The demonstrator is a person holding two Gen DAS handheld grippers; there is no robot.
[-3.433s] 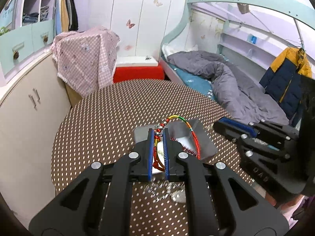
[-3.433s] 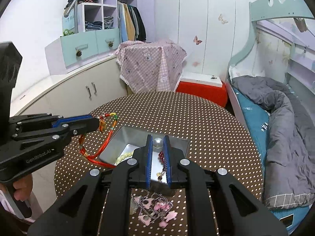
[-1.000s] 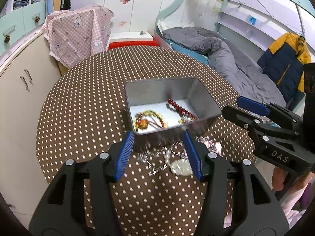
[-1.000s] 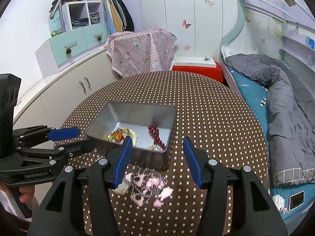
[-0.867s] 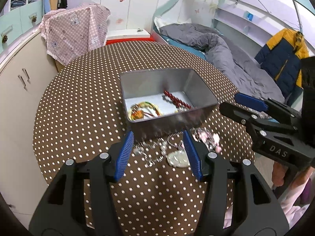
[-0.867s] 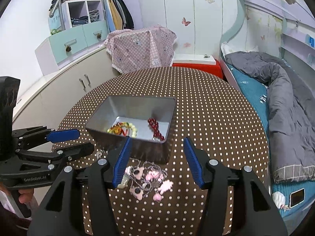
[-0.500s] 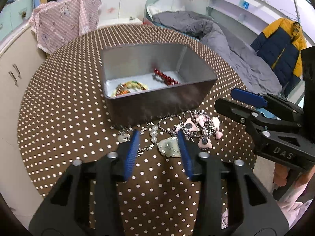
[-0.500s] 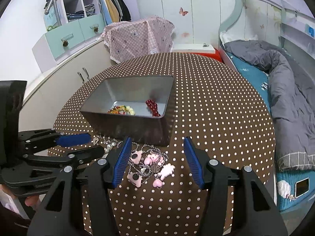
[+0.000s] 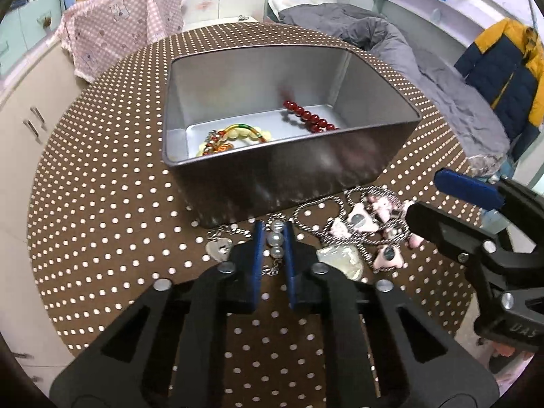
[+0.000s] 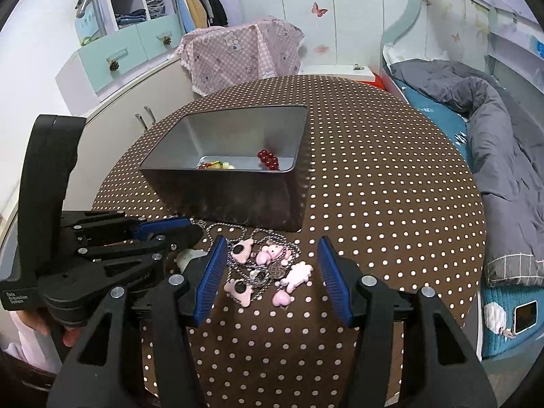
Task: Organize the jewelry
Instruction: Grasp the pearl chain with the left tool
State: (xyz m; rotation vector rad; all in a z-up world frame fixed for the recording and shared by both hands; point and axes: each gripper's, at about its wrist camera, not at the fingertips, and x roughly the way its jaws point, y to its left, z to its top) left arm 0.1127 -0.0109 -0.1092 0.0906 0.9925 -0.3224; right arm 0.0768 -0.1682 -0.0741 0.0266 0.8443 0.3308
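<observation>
A metal tin [image 9: 340, 166] [image 10: 238, 190] stands on the dotted table, holding a red bead bracelet [image 9: 307, 117] [image 10: 268, 159] and a multicoloured cord bracelet [image 9: 231, 136]. In front of it lies a tangle of chains: a pearl chain [image 9: 276, 238] with a silver heart [image 9: 219, 248], a pale stone pendant [image 9: 338, 260], and pink animal charms [image 9: 363, 221] [image 10: 268, 265]. My left gripper [image 9: 272, 234] [image 10: 190, 229] is down on the table with its jaws closed narrowly around the pearls. My right gripper [image 10: 270, 244] [image 9: 438, 193] is open wide over the pink charms.
The round table's edge [image 10: 476, 224] curves close on the right, with a bed [image 10: 503, 142] beyond it. A cabinet [image 10: 136, 102] and a cloth-covered stand [image 10: 241, 51] lie behind the table. A phone [image 10: 525, 316] lies on the bed.
Both grippers let their bracelets go into the tin, drew back and dropped toward the chains in front of it. My left jaws have narrowed around the pearls; my right stays wide open.
</observation>
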